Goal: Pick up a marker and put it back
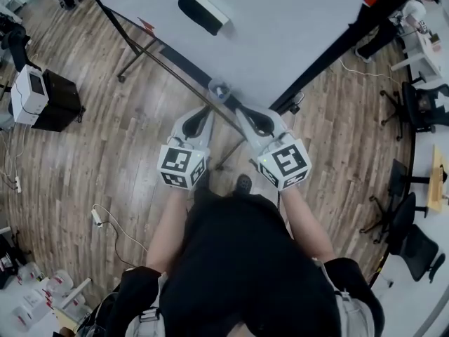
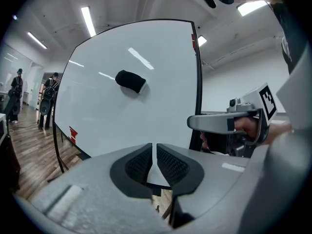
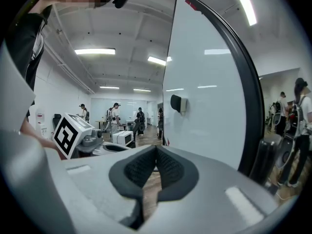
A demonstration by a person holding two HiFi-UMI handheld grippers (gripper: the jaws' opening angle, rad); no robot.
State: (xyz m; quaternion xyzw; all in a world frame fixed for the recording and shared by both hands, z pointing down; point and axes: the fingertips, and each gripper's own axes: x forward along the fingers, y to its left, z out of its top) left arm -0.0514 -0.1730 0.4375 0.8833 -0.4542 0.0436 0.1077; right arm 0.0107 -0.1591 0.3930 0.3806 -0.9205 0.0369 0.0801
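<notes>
Office lab: whiteboard [image 1: 280, 27], desk chairs [image 1: 415, 107]

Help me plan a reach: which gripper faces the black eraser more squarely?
The left gripper: the eraser lies nearly straight ahead of it, whereas the right gripper sees it obliquely.

Straight ahead of my fingers [image 2: 138, 164] stands a whiteboard [image 2: 122, 126] in a black frame on a metal stand. Under them runs a wood-plank floor [image 1: 91, 160]. Well off to their left, a white machine [image 1: 27, 93] sits by a black cabinet [image 1: 59, 100]. Well off to their right are black office chairs [image 1: 414, 104]. Above them, strip lights [image 2: 88, 21] line a white ceiling [image 3: 122, 28]. Far beyond them, people [image 3: 116, 115] stand about.
</notes>
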